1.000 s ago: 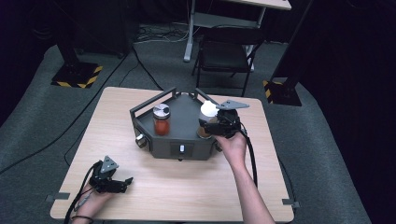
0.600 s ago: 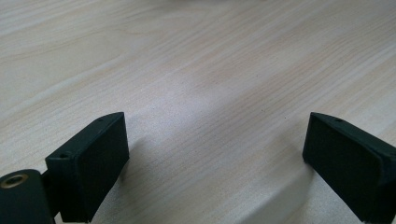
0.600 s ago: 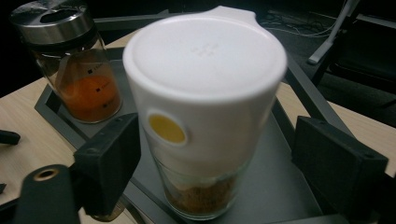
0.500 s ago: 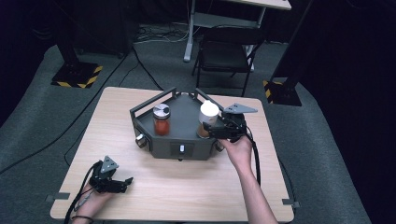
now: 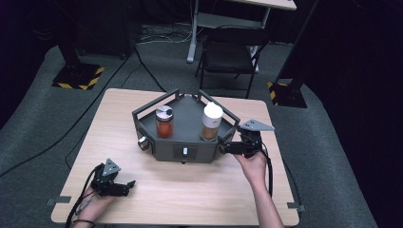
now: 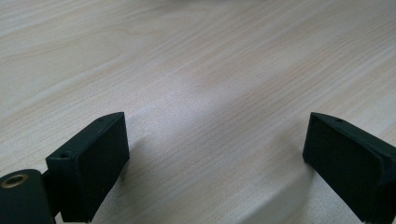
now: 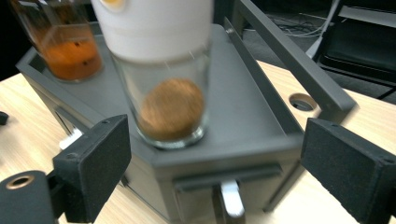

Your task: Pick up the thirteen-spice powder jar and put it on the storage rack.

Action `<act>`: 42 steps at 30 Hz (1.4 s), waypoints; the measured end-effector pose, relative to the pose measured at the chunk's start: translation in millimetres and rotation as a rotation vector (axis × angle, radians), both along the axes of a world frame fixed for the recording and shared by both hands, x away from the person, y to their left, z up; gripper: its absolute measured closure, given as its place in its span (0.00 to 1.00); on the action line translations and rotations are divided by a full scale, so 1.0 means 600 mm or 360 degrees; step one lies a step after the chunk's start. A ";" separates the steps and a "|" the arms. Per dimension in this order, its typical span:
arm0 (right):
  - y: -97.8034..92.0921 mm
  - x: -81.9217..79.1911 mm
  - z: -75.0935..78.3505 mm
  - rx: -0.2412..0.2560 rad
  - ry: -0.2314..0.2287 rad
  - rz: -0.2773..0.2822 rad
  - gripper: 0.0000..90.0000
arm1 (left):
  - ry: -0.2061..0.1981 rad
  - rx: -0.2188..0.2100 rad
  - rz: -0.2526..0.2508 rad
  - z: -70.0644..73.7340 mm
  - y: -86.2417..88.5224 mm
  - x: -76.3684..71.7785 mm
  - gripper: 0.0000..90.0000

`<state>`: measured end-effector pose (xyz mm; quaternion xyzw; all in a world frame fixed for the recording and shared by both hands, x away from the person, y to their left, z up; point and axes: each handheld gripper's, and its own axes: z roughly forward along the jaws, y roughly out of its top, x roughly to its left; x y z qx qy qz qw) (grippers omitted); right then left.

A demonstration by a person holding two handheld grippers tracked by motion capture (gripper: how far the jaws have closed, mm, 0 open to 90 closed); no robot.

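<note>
Right gripper backed off white-capped jar, jaws wide, empty; jar now standing free on right of grey tray. Placement looks done. Left gripper wide, idle near-left.

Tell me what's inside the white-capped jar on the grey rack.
The white-capped jar holds brown powder, filling only the bottom part; the glass above it looks empty. The cap covers the top, so the jar's mouth can't be seen.

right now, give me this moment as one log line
right tool: open, beside rack, apart from white-cap jar | left tool: open, low over table | red jar: upright on rack
</note>
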<state>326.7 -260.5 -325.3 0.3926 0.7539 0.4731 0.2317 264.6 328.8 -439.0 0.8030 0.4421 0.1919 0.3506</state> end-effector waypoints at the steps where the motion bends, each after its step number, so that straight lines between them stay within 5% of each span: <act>1: -0.006 -0.003 -0.007 0.0006 -0.0003 -0.0001 0.09 | 0.0000 0.0000 0.0000 0.000 0.000 0.000 0.07; 24: -0.087 -0.060 -0.143 -0.0003 0.0157 -0.0102 0.10 | 0.0000 0.0000 0.0000 0.000 0.000 0.000 0.07; 32: -0.087 -0.070 -0.167 -0.0079 0.0219 -0.0112 0.09 | 0.0000 0.0000 0.0000 0.000 0.000 0.000 0.07; 42: -0.099 -0.076 -0.186 -0.0075 0.0295 -0.0114 0.09 | 0.0000 0.0001 0.0000 0.000 0.000 0.000 0.07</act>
